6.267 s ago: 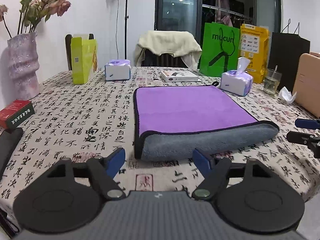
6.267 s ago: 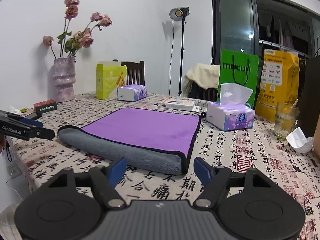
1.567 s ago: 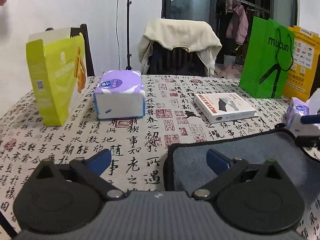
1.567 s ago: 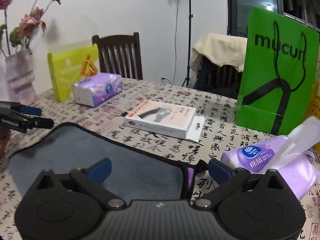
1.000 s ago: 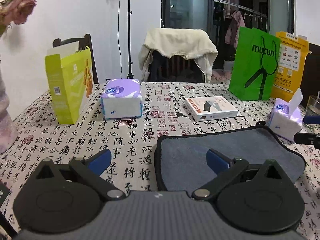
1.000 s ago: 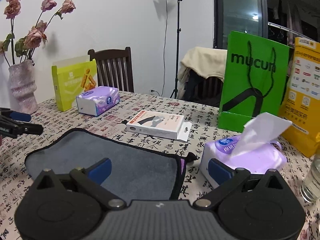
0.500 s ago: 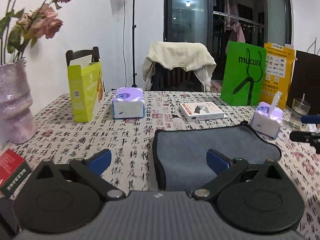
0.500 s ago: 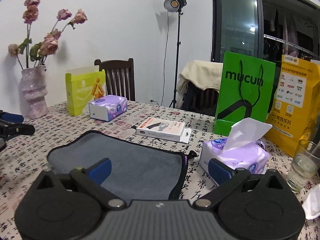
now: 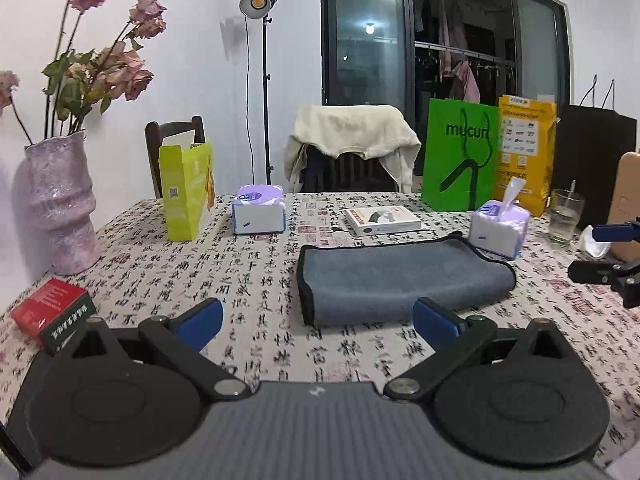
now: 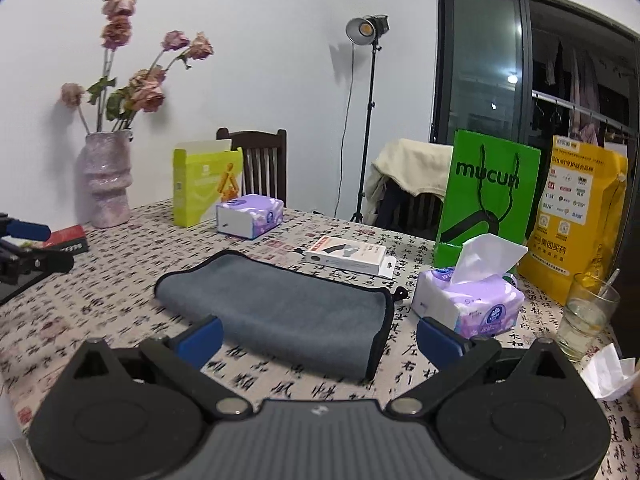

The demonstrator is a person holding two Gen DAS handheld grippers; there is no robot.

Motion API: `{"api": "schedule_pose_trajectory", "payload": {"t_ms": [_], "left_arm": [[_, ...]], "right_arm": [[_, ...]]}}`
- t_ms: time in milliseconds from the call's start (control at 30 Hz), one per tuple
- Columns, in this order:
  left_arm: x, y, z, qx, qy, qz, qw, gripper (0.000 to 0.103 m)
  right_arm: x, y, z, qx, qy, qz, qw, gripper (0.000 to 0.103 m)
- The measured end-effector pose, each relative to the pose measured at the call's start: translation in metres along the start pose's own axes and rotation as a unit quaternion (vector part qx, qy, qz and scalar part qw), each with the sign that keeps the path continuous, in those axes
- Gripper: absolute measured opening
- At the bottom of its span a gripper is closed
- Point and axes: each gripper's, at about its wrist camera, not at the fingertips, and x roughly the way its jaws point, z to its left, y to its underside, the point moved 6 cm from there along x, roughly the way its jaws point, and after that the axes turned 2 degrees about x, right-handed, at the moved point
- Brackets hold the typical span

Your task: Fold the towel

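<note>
Behind folded gray towel [image 9: 404, 276], green bag [image 9: 460, 156] reading "mucun"

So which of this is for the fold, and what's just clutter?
For the job:
towel
left gripper
right gripper

Just lying about:
vase
tissue packs
green bag
white box
glass
red box

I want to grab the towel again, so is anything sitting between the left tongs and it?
Nothing visible: only bare patterned tablecloth lies between the open left tongs and the folded gray towel.
</note>
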Motion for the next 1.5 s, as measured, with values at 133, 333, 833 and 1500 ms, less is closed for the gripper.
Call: {"api": "schedule_pose_trajectory", "payload": {"t_ms": [133,333,833,1500], "left_arm": [[-0.021,0.009,-0.003,-0.005,-0.006,-0.007,0.9999,0.103],[-0.052,0.032,-0.012,-0.008,-0.005,-0.017,0.9998,0.103],[-0.125,0.067,-0.033,0.004,-0.002,-0.045,0.999,0.103],[-0.201,0.121,-0.046,0.006,0.004,-0.035,0.9994,0.103]], "right_arm": [[-0.021,0.006,0.012,-0.008,-0.004,-0.01,1.0,0.103],[-0.051,0.021,0.029,-0.004,-0.009,-0.021,1.0,0.103],[-0.123,0.069,0.075,0.013,-0.025,-0.031,0.999,0.103],[-0.206,0.111,0.127,0.024,-0.03,-0.047,0.998,0.103]]}}
